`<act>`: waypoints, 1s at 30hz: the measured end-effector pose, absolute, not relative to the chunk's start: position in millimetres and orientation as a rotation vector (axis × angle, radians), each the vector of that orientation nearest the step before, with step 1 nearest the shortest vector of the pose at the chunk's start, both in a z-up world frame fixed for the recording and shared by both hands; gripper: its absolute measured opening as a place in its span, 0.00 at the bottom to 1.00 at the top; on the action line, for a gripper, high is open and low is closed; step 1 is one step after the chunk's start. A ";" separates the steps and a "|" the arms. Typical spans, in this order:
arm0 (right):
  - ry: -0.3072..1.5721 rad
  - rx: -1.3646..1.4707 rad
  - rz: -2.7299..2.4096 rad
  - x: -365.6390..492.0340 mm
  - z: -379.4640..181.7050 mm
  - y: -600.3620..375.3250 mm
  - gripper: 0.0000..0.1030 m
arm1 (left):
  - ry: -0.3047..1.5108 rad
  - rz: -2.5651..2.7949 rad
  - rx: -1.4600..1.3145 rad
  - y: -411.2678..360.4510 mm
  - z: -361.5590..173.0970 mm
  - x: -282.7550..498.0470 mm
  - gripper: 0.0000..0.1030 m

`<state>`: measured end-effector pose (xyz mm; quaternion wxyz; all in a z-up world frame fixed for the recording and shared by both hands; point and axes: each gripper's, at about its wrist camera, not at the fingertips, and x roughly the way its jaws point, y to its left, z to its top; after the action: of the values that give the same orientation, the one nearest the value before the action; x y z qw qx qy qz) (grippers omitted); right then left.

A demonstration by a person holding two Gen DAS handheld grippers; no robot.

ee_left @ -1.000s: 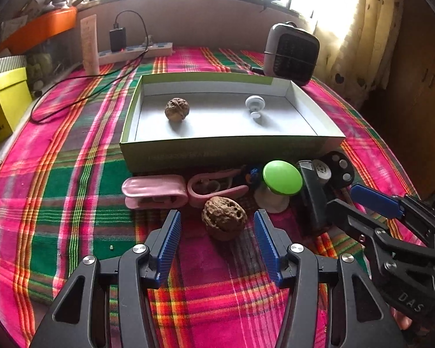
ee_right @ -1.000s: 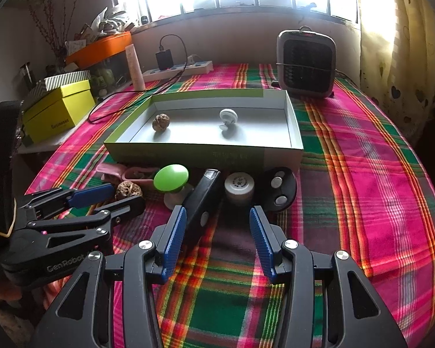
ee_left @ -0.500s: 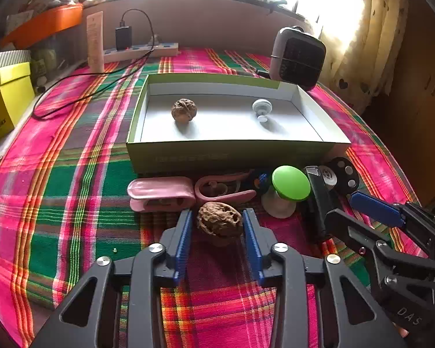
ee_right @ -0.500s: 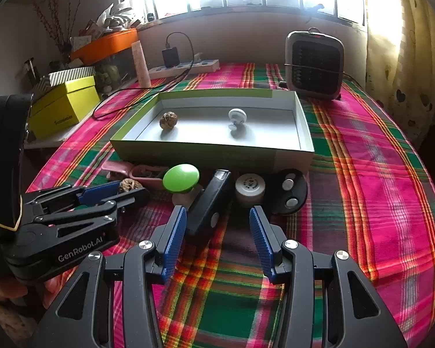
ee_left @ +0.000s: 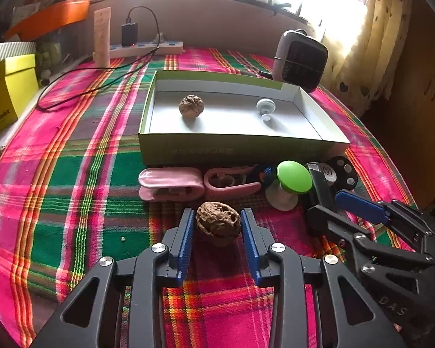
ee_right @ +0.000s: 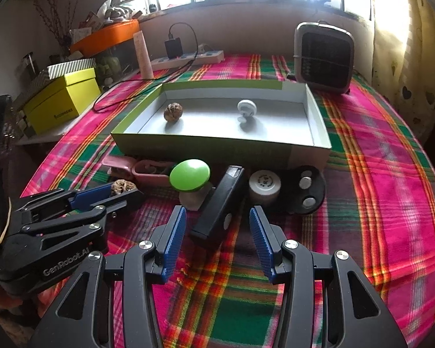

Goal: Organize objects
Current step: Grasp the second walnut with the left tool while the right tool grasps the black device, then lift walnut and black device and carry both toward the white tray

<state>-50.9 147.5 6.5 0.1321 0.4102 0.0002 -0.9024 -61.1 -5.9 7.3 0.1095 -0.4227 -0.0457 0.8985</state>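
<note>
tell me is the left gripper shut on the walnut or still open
Shut on it. The left gripper has just closed, and both blue pads press the sides of the walnut.

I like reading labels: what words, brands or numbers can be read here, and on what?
"GenRobot.AI": on the left gripper.
"DAS": on the right gripper; the rest is cut off.
Yellow box: dark print, too blurred to read.
Tray: faint print on its front wall, unreadable.
White cap: tiny marks, unreadable.
</note>
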 end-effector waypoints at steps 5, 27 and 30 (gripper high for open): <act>0.030 1.237 -2.609 -56.3 2.0 144.7 0.46 | -0.133 2.642 -1.239 -6.5 7.3 -60.8 0.30; 0.046 1.246 -2.638 -67.0 -0.9 151.5 0.25 | -0.134 2.643 -1.233 -5.8 8.3 -60.8 0.30; 0.038 1.244 -2.639 -66.4 -0.5 151.6 0.25 | -0.130 2.643 -1.233 -5.8 8.3 -60.9 0.30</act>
<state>-66.4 151.6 -0.5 0.1116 0.4238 0.0131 -0.8988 -60.9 -5.8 8.3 0.1110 -0.4197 -0.0444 0.8998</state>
